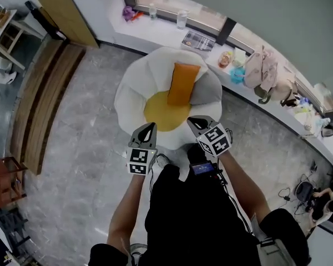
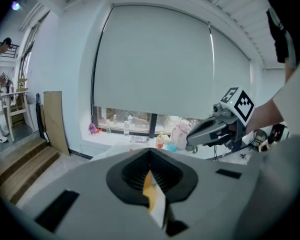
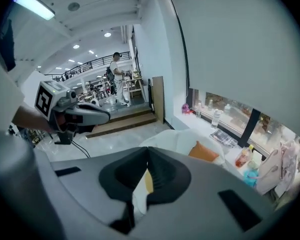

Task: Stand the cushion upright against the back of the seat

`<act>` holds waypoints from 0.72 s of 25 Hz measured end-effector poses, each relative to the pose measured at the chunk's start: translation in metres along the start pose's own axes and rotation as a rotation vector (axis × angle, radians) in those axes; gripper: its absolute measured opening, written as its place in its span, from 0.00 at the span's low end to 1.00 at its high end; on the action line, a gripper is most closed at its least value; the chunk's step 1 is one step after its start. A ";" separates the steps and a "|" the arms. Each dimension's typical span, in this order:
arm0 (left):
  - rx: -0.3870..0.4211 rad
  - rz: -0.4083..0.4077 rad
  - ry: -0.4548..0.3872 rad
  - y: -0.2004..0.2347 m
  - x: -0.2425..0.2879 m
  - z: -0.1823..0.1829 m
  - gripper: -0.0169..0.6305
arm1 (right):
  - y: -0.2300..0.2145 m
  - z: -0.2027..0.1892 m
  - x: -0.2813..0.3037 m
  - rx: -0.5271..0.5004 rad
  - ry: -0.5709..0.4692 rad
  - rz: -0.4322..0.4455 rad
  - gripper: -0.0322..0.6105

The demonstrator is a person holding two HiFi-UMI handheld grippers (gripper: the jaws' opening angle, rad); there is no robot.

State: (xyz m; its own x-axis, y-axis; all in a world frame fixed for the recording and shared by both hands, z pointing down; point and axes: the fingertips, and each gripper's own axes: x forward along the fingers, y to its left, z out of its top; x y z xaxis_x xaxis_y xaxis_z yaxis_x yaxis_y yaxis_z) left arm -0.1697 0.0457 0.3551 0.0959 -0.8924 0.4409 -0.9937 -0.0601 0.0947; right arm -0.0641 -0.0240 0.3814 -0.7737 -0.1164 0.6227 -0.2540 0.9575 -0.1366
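The orange cushion (image 1: 184, 83) stands upright against the back of the white, petal-shaped seat (image 1: 134, 87), above its yellow centre (image 1: 161, 112). In the right gripper view the cushion (image 3: 204, 151) shows beyond the jaws, resting on the seat (image 3: 175, 136). My left gripper (image 1: 147, 127) and right gripper (image 1: 194, 122) hover side by side over the seat's near edge, clear of the cushion. Both are shut with nothing between the jaws. The left gripper view shows the right gripper (image 2: 191, 142) raised beside it. The left gripper (image 3: 104, 117) appears likewise in the right gripper view.
A grey pad (image 1: 206, 93) lies on the seat to the right of the cushion. Behind the seat runs a white window ledge (image 1: 155, 29) with bottles, a magazine and bags. Wooden steps (image 1: 41, 98) and a leaning board (image 1: 66, 15) are at left. A person stands far off (image 3: 119, 76).
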 end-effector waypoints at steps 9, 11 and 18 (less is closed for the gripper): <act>-0.069 -0.106 -0.038 -0.047 -0.072 -0.004 0.05 | 0.069 0.010 -0.068 0.041 -0.090 0.095 0.08; -0.075 -0.102 -0.052 -0.059 -0.086 -0.005 0.05 | 0.078 0.006 -0.084 0.018 -0.095 0.115 0.08; -0.123 -0.156 -0.094 -0.130 -0.115 0.005 0.05 | 0.088 -0.004 -0.157 -0.036 -0.186 0.128 0.07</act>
State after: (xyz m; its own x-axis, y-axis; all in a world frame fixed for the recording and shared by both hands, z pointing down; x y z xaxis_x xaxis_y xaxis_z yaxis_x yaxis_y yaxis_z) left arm -0.0522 0.1541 0.2879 0.2368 -0.9147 0.3276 -0.9520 -0.1511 0.2662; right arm 0.0372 0.0792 0.2750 -0.8928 -0.0371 0.4488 -0.1287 0.9761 -0.1753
